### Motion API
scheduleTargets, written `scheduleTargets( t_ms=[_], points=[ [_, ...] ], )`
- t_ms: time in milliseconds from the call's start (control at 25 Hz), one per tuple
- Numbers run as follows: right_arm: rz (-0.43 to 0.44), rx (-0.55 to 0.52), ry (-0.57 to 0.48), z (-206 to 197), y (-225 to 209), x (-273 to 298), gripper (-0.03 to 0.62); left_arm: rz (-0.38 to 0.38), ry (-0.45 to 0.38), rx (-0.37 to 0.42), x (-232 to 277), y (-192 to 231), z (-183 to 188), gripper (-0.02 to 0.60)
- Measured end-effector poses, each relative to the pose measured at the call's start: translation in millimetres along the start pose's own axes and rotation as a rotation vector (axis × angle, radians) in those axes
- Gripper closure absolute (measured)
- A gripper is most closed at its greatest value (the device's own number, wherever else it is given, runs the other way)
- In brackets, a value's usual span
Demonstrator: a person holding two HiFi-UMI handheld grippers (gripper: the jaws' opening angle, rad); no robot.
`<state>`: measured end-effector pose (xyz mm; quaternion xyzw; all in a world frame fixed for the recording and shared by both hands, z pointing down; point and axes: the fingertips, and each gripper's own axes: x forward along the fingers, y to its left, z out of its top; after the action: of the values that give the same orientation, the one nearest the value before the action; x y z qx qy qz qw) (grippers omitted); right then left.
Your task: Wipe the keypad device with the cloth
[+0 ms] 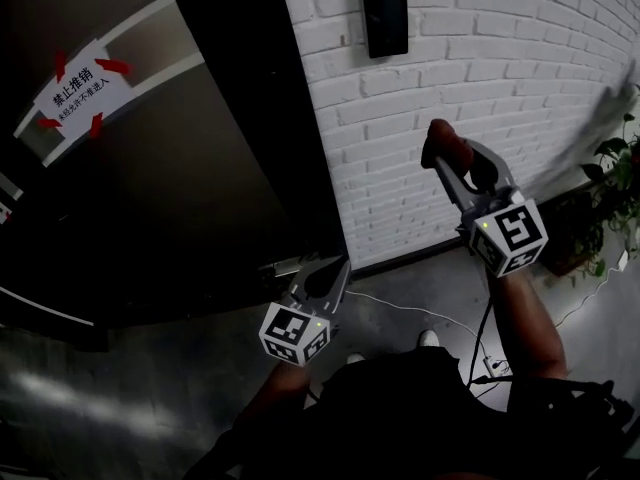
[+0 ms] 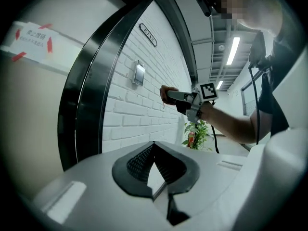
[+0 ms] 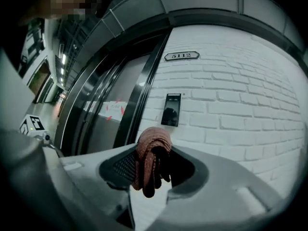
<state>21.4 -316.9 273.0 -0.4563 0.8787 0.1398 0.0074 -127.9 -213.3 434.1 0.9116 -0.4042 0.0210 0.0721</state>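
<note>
— Left tongs (image 1: 335, 266), lowest and closest under the head camera: how are they held?

— They are held low in front of the dark door (image 1: 200, 188). Their jaws are closed tip to tip, and nothing is seen between them in the left gripper view.

— And the cloth?

— The cloth (image 3: 149, 153), reddish-brown and bunched, is pinched in the right tongs (image 1: 440, 153), which are lifted toward the white brick wall (image 1: 480, 88). One fold is seen hanging down out of the jaws.

— Where is the keypad device found?

— The keypad device (image 1: 384, 13) is fixed to the brick wall, close to the wall's edge beside the door frame. It is placed above the cloth and apart from it, so no contact is made.

— Which step is in hand?

— The approach, it is judged. The cloth is gripped, but wiping is not yet begun. The right tongs would need to be carried upward and toward the door-side edge of the wall until the cloth is laid against the device's face. Light pressure is advised, since the front could be triggered by a hard push.

— How is the device oriented?

— Its long axis is set up and down the wall. Its dark face is turned outward from the bricks, toward the person. Strokes along that axis are judged to cover it best.
</note>
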Motion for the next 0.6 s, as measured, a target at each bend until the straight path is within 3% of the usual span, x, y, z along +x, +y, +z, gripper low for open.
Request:
scheduleTargets(
  t_ms=[280, 600],
  points=[
    [0.055, 0.076, 0.160, -65.5, 70.9, -71.4, 0.454, -0.073, -0.006, -0.013, -1.9, -23.7, -7.7, 0.565],
    [0.131, 0.166, 0.248, -100.2, 96.6, -145.3, 0.454, 0.005, -0.046, -0.026, -12.4, -67.8, -11.3, 0.565]
  ],
)
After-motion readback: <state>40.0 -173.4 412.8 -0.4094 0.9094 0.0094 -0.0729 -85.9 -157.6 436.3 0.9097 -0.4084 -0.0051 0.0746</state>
